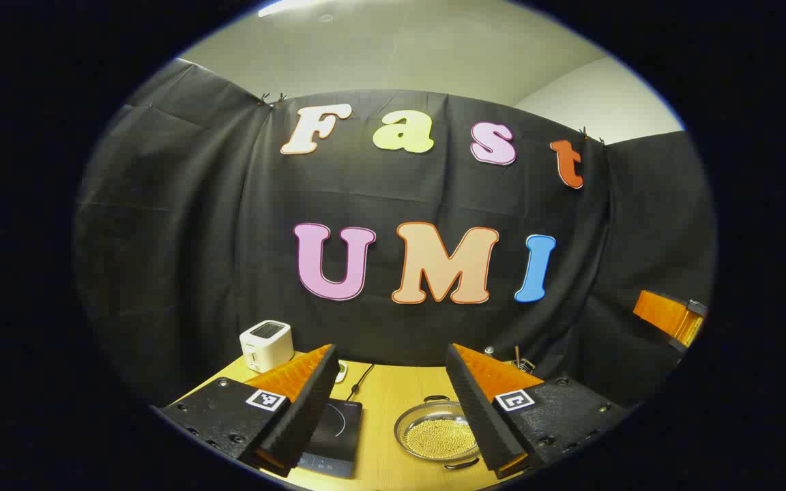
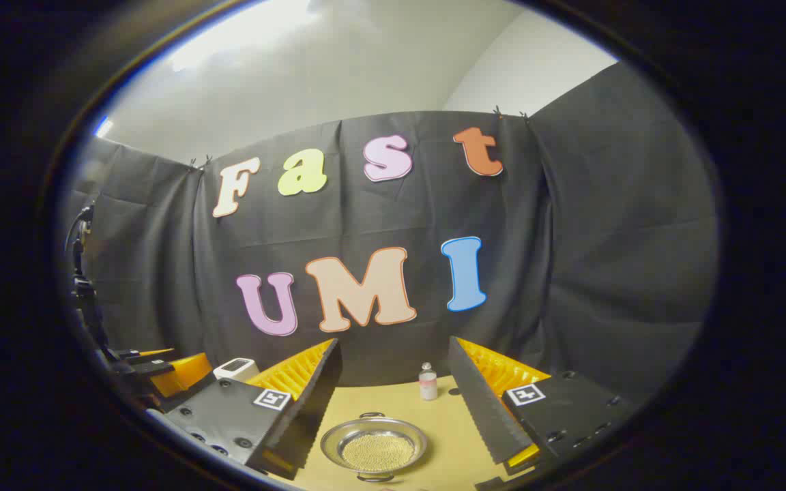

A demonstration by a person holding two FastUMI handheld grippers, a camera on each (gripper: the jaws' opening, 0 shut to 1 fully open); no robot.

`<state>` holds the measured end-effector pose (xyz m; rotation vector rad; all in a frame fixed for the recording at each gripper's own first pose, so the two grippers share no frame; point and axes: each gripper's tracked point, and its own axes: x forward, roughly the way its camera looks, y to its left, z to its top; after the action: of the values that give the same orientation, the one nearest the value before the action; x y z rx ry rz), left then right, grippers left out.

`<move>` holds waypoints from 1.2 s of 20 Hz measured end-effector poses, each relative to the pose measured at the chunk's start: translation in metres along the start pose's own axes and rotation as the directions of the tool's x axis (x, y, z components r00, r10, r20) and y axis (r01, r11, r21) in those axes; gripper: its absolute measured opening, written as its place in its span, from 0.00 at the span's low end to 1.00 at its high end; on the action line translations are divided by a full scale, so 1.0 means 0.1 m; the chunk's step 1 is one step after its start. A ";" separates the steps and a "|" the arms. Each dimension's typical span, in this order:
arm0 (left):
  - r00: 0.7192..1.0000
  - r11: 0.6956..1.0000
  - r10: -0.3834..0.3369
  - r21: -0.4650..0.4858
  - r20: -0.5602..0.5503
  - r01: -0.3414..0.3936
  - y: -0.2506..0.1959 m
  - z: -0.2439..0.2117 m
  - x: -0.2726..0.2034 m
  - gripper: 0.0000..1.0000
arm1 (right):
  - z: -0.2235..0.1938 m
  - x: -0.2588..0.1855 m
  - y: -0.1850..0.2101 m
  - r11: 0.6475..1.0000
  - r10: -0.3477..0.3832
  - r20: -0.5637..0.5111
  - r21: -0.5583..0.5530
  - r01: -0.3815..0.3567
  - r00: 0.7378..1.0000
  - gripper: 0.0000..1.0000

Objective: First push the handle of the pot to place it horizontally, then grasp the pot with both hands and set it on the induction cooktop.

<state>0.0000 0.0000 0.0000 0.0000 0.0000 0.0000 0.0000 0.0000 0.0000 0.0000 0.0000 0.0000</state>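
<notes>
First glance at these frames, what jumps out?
The shallow round metal pot filled with small golden beads sits mid-table on the light wooden table, framed between both grippers' open fingers. To its left in the left gripper view lies the flat black induction cooktop, with a small white toaster behind at the table's far corner.

There's a white toaster [image 1: 266,344] sitting at the back left corner of the wooden table [image 1: 393,389], right up near the black cloth wall [image 1: 181,239]. A cable [image 1: 360,379] snakes across the tabletop just beside it. In the right gripper view a small clear bottle [image 2: 427,382] stands upright near the back edge, well apart from the toaster.
</notes>
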 end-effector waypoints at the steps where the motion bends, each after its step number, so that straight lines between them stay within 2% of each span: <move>1: 1.000 1.000 0.005 0.004 -0.001 -0.005 0.01 0.00 0.00 0.95 | -0.01 0.00 -0.03 1.000 -0.005 -0.005 -0.007 0.005 1.000 0.92; 3: 1.000 1.000 0.011 0.011 0.000 -0.011 0.02 0.00 0.01 0.96 | -0.03 0.01 -0.03 1.000 -0.006 -0.009 -0.020 0.006 1.000 0.92; 4: 1.000 1.000 0.013 0.010 0.000 -0.013 0.01 0.01 0.01 0.92 | -0.02 0.01 -0.02 1.000 -0.002 -0.013 -0.020 0.002 1.000 0.92; 6: 1.000 1.000 0.011 0.002 0.001 -0.011 -0.01 0.01 0.01 0.96 | -0.03 0.00 -0.01 1.000 0.009 -0.018 -0.012 -0.009 1.000 0.92; 8: 1.000 1.000 0.010 -0.001 0.000 -0.010 -0.01 0.01 0.01 0.92 | -0.04 0.00 -0.01 1.000 0.010 -0.019 -0.011 -0.010 1.000 0.92; 14: 1.000 1.000 0.009 0.011 -0.011 -0.009 0.07 -0.02 -0.01 0.92 | -0.10 0.01 0.03 1.000 0.008 -0.035 -0.024 -0.009 0.999 0.92; 15: 1.000 1.000 0.009 0.011 -0.010 -0.009 0.09 -0.03 -0.02 0.96 | -0.10 0.00 0.05 1.000 0.011 -0.036 -0.019 -0.012 0.999 0.92; 16: 1.000 1.000 0.010 0.013 -0.010 -0.010 0.12 -0.02 -0.03 0.92 | -0.10 -0.03 0.09 1.000 0.014 -0.038 -0.014 -0.014 0.999 0.92; 20: 1.000 1.000 0.001 0.016 -0.012 -0.001 0.20 -0.07 -0.08 0.96 | -0.23 -0.07 0.21 0.999 0.018 -0.061 -0.026 -0.020 0.998 0.92; 23: 1.000 1.000 -0.013 0.003 -0.014 0.013 0.26 -0.10 -0.12 0.93 | -0.35 -0.12 0.37 1.000 0.026 -0.088 -0.014 -0.027 0.996 0.92; 24: 1.000 1.000 -0.017 0.001 -0.021 0.017 0.29 -0.13 -0.14 0.93 | -0.41 -0.13 0.42 1.000 0.027 -0.102 -0.005 -0.027 0.994 0.82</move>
<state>-0.0136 0.0294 -0.0130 0.0016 0.0213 -0.0169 -0.0132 0.0425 -0.0413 -0.0063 0.1021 0.0270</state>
